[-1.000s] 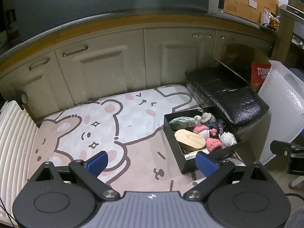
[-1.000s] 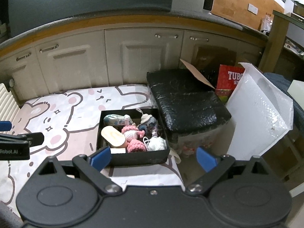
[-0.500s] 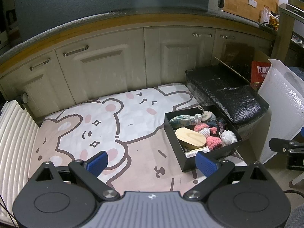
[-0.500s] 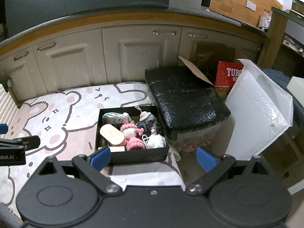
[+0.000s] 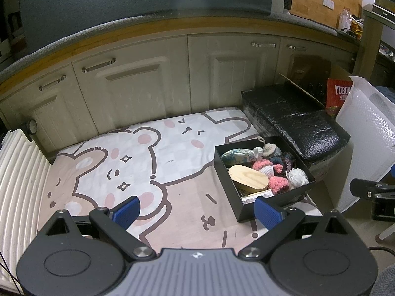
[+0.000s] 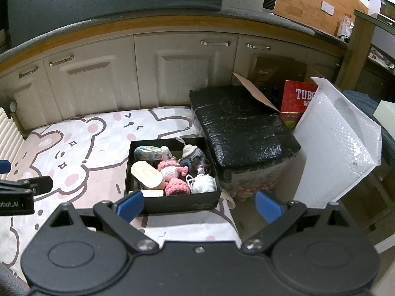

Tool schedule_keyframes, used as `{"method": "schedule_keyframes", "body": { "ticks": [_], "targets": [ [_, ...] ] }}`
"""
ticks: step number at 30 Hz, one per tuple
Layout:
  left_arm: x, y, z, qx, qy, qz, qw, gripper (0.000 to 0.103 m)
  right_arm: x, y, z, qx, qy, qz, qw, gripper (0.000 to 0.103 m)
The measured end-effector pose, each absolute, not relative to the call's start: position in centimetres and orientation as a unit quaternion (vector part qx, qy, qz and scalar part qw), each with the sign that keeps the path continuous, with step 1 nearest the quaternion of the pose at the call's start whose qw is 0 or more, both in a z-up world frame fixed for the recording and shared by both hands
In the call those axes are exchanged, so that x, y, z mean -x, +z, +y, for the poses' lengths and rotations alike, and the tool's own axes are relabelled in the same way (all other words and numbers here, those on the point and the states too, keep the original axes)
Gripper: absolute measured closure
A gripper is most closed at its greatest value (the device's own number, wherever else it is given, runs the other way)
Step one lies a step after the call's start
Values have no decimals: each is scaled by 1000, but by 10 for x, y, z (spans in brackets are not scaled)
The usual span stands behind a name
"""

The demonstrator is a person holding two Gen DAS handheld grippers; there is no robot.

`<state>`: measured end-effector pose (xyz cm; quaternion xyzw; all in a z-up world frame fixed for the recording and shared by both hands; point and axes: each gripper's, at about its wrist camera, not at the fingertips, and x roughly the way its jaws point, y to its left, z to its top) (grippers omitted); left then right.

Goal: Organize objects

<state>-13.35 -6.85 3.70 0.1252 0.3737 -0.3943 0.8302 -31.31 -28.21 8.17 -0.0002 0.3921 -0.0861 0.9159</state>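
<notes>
Right wrist view, black box [image 6: 172, 203] w/ crochet bits [image 6: 176, 186], wooden oval [image 6: 147, 174]

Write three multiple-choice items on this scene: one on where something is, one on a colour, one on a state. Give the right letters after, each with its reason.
1. Where does the open black rectangular box sit?
A. on the cartoon-bear printed mat
B. on the grey countertop
C. on the black wrapped bundle

2. What colour is the small yarn ball in the box's near right corner?
A. green
B. white
C. orange

3. How do the left gripper and right gripper stand?
A. both shut on yarn
B. one holds the oval wooden lid
C. both open and empty

Answers:
1 A: the box's base rests on the mat, beside the black wrapped bundle, in both views.
2 B: it looks white next to the pink crochet piece.
3 C: each wrist view shows blue pads wide apart with nothing between; the oval wooden lid lies in the box.
</notes>
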Motion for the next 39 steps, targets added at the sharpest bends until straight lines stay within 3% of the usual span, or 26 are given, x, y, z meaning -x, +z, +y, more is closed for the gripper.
{"method": "schedule_keyframes", "body": {
  "ticks": [39],
  "targets": [
    [136, 35, -69, -124, -395, 375, 829, 5, 313, 82, -281, 1, -86, 392, 916, 4]
  ]
}}
